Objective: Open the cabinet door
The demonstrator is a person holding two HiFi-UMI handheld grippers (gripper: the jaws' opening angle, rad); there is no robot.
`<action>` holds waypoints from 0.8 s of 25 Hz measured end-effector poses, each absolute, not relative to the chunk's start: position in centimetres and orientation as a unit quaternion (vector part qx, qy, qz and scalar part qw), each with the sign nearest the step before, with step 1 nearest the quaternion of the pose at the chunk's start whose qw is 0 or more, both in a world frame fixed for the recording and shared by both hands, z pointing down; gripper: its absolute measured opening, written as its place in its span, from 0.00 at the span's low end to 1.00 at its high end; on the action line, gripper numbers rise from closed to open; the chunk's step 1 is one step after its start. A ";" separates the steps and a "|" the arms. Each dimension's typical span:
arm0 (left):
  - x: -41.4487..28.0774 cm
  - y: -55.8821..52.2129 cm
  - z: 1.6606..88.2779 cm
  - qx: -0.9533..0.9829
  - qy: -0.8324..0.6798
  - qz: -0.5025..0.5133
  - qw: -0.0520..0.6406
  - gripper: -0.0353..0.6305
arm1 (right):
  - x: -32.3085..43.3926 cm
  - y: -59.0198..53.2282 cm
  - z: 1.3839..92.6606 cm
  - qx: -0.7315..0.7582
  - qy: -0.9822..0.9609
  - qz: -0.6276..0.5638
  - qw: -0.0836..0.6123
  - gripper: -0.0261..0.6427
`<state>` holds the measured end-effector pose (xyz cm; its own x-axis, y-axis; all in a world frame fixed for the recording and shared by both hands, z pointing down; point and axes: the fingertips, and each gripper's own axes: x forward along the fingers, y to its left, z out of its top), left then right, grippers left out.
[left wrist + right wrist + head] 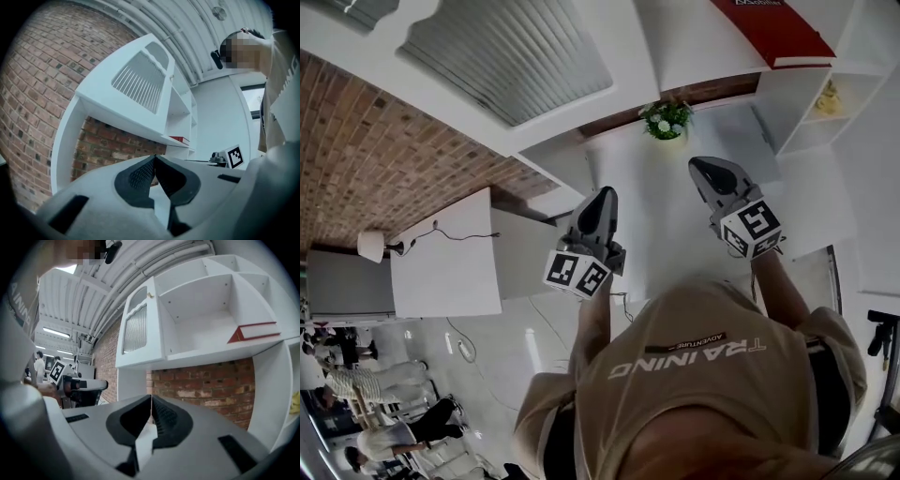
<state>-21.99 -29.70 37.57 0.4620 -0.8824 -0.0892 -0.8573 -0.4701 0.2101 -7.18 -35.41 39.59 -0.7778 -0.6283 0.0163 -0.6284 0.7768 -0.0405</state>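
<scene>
Open air ahead of left gripper [607,194] and right gripper [697,165], nothing touching either. Counter [675,225] below mostly bare; potted plant [666,119] at back edge. Closed cabinet door [506,56] overhead, left. Open shelves [201,319] beside door; red book [255,330] at lower shelf's right end. Brick wall [206,380] closes space under cabinet.

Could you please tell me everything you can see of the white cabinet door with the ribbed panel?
The cabinet door is white and looks like painted wood. It is a tall frame round a vertically ribbed panel with a scalloped upper edge, and a smaller arched panel sits above that. A small brass-coloured knob sits high on its right edge, beside the open shelves. The door hangs upright above the brick wall and looks closed, flush with the front. Nothing touches it.
</scene>
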 end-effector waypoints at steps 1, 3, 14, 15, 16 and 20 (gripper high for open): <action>-21.9 -29.8 37.3 0.855 -0.507 -0.092 0.063 0.06 | -7.1 -35.5 38.8 0.336 -0.942 0.011 -0.003 0.06; -21.4 -29.8 36.8 0.860 -0.500 -0.087 0.056 0.06 | -6.9 -35.8 37.2 0.340 -0.940 -0.008 -0.011 0.06; -20.5 -29.3 36.3 0.860 -0.505 -0.058 0.047 0.06 | -7.5 -37.5 30.8 0.329 -0.940 -0.065 -0.056 0.06; -20.4 -29.3 36.0 0.860 -0.506 -0.058 0.044 0.06 | -7.5 -37.8 30.4 0.328 -0.941 -0.068 -0.057 0.06; -20.3 -29.4 35.7 0.860 -0.505 -0.059 0.042 0.06 | -7.6 -38.0 30.0 0.327 -0.940 -0.071 -0.058 0.06; -19.8 -29.5 35.0 0.862 -0.502 -0.062 0.035 0.06 | -8.1 -39.0 28.7 0.321 -0.942 -0.082 -0.059 0.06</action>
